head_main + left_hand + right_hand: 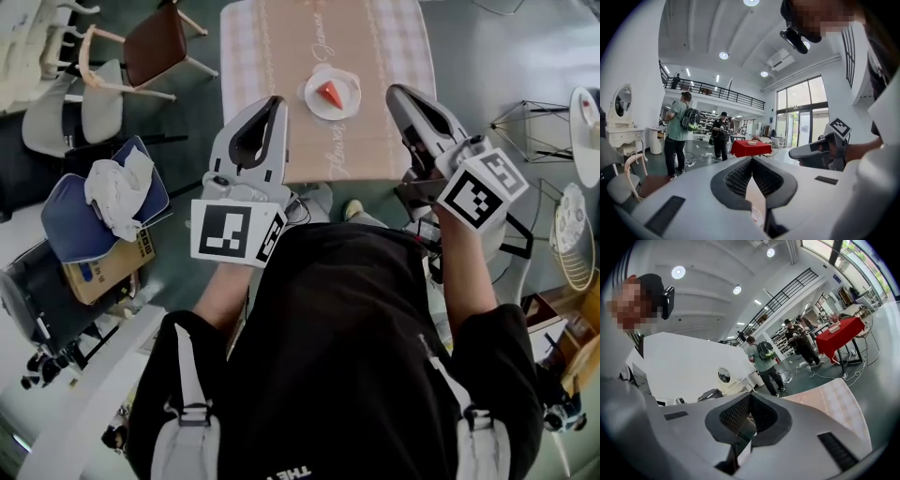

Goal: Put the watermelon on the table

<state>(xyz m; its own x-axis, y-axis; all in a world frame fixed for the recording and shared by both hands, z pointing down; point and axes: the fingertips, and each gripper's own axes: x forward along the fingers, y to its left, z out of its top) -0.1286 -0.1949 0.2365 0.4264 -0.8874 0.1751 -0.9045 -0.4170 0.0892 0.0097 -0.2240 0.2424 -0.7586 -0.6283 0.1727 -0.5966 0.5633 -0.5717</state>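
Observation:
A red watermelon wedge lies on a white plate on the table, which has a checked cloth with a beige runner. My left gripper hangs in front of the table's near edge, to the left of the plate. Its jaws meet at the tips with nothing between them, as the left gripper view also shows. My right gripper is held to the right of the plate, shut and empty, jaws together in its own view. It also shows in the left gripper view. The checked cloth lies below it.
A wooden chair stands left of the table. A blue cushion with white cloth and a cardboard box sit at the left. A wire-frame stand is at the right. People and a red-covered table stand further off.

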